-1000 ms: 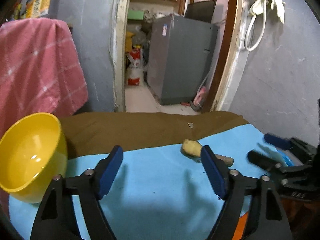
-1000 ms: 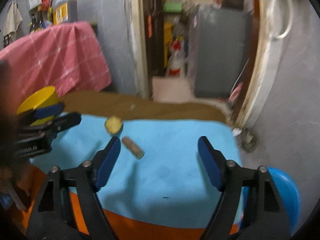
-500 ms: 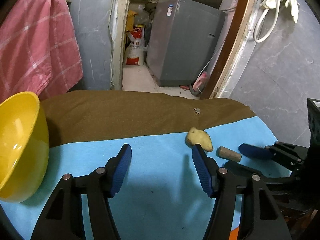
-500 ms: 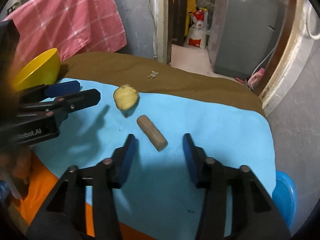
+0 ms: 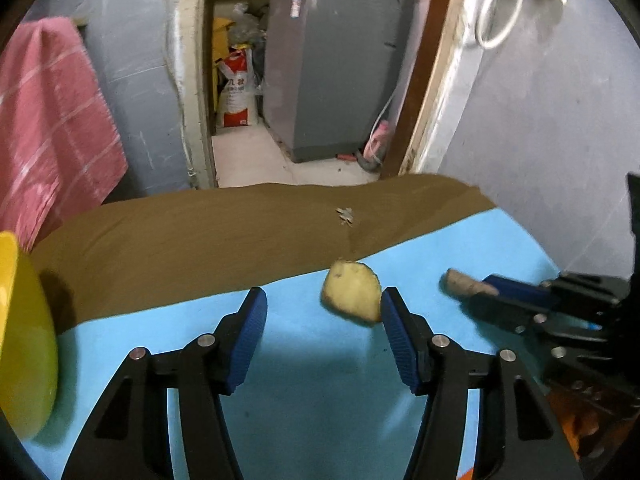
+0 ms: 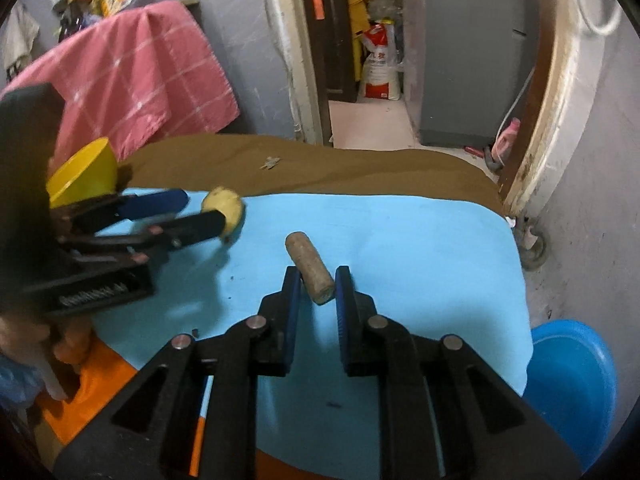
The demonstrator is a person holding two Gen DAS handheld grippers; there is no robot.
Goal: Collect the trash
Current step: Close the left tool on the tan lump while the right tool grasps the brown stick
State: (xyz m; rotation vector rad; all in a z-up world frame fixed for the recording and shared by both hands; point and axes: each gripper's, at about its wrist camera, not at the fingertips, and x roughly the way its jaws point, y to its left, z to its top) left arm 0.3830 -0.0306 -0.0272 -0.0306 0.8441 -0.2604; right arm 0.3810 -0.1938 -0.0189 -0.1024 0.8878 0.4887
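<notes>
On the blue mat point(image 6: 400, 240) of the worktop, my right tongs point(image 6: 315, 290) have just been closing and now squeeze the near end of the brown cork-like cylinder point(image 6: 308, 266). My left tongs point(image 5: 322, 312) stand half open, holding nothing; the yellow potato piece point(image 5: 352, 294) lies by their right finger. At far left sits a yellow bowl point(image 5: 24, 344).

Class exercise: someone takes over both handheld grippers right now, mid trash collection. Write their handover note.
Right gripper: jaws have just been closing and now pinch the near end of the brown cork-like cylinder on the blue mat.
Left gripper: open, reaching for the yellowish peel chunk, which sits by its right finger, not gripped.
Yellow bowl at the left looks empty.
Done: nothing binned yet.
Left: both pieces, plus a scrap on the brown cloth.
</notes>
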